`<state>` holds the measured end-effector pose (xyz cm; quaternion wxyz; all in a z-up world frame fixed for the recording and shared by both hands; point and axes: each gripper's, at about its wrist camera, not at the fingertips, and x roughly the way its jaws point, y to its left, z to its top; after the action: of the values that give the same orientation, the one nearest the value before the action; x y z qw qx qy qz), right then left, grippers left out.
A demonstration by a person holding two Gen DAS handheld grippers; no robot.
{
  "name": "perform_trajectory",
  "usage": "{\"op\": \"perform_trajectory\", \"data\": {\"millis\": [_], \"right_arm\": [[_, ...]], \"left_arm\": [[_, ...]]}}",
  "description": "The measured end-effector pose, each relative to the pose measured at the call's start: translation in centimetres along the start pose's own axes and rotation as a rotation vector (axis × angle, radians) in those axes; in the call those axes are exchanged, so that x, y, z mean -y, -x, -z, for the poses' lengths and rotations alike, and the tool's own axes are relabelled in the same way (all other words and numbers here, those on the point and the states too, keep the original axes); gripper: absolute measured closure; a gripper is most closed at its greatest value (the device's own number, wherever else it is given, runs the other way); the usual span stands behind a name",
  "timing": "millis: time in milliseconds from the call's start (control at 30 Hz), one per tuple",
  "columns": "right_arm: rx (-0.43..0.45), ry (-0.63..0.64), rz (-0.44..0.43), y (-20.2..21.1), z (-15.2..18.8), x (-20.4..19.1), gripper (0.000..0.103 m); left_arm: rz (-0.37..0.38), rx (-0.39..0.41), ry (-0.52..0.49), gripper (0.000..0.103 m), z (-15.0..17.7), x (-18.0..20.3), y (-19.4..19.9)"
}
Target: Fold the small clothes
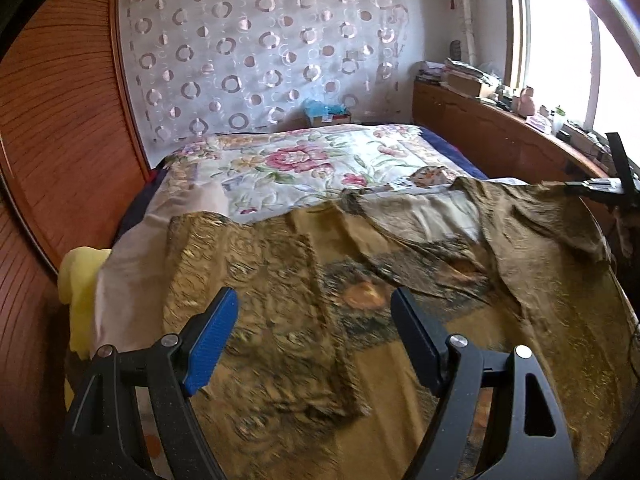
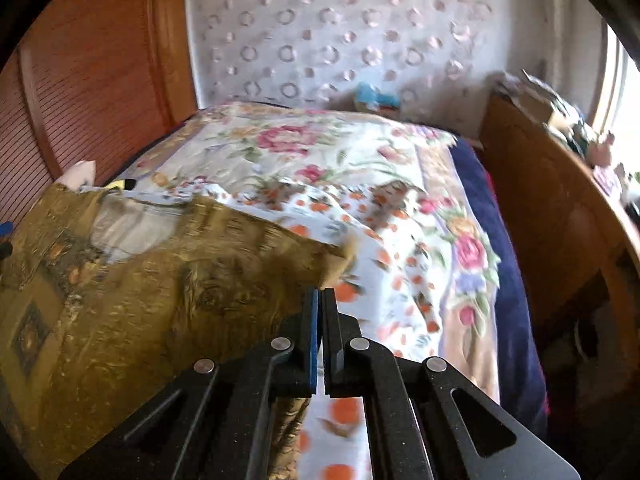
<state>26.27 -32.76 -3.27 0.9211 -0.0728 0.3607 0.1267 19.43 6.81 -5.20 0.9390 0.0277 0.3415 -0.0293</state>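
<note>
1. the brown-gold patterned garment [image 1: 304, 300] was spread over the bed [image 1: 288, 160], filling the lower half of the left wrist view, with its long axis running left to right across the frame.
2. left gripper [image 1: 314, 324] hovered over the garment's middle with its jaws wide and nothing between them. blue pad on the left finger, cloth visible straight through the gap.
3. right gripper [image 2: 320, 312] had its jaws pressed together. the garment's right edge [image 2: 320, 264] met the fingertips in the lower centre of that view, so it looked pinched, though blur made the contact hard to confirm.
4. so the right hand was nearest the right edge, and my guess is the fold goes leftward across the frame, toward the open left jaws.
</note>
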Motion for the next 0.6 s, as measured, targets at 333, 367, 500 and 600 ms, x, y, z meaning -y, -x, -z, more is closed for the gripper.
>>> {"op": "perform_trajectory", "data": {"millis": [333, 367, 500, 600], "right_arm": [[-0.056, -0.106, -0.020, -5.2, -0.7, 1.6, 0.065], [-0.052, -0.115, -0.037, -5.3, -0.9, 1.6, 0.065], [-0.057, -0.105, -0.057, -6.1, -0.8, 1.5, 0.065], [-0.060, -0.082, -0.044, -6.6, -0.9, 1.1, 0.065]], "left_arm": [[-0.039, -0.035, 0.035, 0.024, -1.4, -4.0, -2.4], [-0.047, -0.038, 0.041, 0.024, -1.6, -4.6, -2.7], [-0.080, -0.057, 0.052, 0.024, -1.7, -6.3, -3.5], [-0.087, -0.074, 0.066, 0.024, -1.8, -7.7, -4.1]]}}
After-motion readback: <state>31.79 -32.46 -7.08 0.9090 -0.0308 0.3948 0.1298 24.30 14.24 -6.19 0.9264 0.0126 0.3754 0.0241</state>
